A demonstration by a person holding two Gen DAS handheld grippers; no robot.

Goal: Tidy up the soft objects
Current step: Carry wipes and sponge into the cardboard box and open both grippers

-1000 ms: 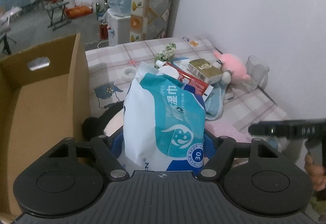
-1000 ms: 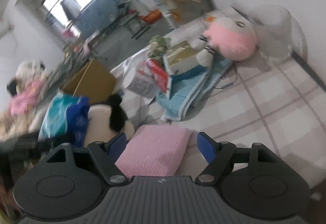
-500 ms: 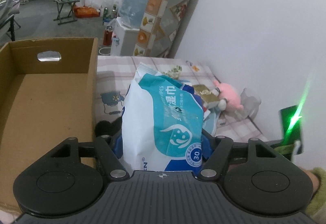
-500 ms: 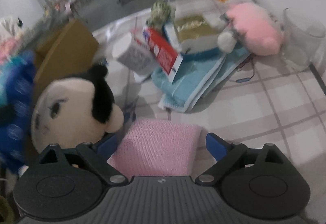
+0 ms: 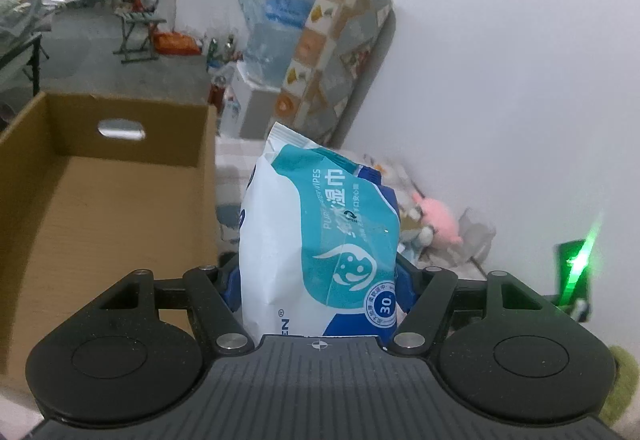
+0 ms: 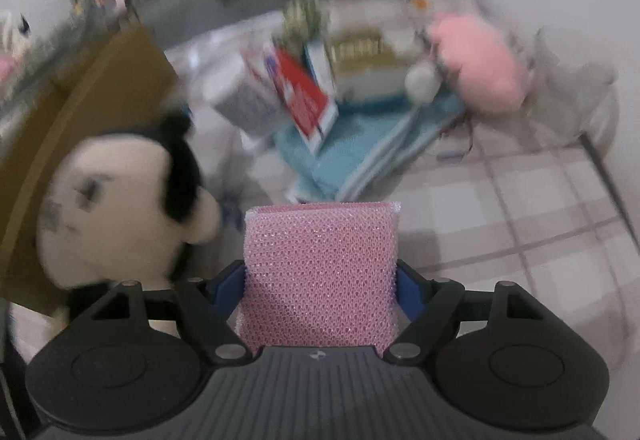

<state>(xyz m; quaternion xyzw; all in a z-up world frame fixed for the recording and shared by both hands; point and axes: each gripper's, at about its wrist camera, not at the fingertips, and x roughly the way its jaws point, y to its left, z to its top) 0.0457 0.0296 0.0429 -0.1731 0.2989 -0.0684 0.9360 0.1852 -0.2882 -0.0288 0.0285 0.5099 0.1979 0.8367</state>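
Observation:
My left gripper (image 5: 318, 280) is shut on a white and teal pack of wet wipes (image 5: 320, 240) and holds it upright in the air, just right of an open cardboard box (image 5: 80, 207). My right gripper (image 6: 320, 280) is shut on a pink mesh sponge (image 6: 320, 272), lifted above the checked cloth (image 6: 520, 224). A black and white plush toy (image 6: 120, 195) lies to its left beside the box (image 6: 92, 103). A pink plush (image 6: 484, 67) lies at the back right; it also shows in the left wrist view (image 5: 440, 224).
Behind the sponge lie a folded blue towel (image 6: 360, 155), a red pack (image 6: 304, 99), a white roll (image 6: 248, 103) and a gold box (image 6: 368, 55). A clear plastic cup (image 6: 572, 95) stands by the wall. A white wall (image 5: 520, 79) runs along the right.
My left gripper has risen with the wipes, tilting up over the box rim. My right gripper has closed on the pink sponge and lifted it off the cloth.

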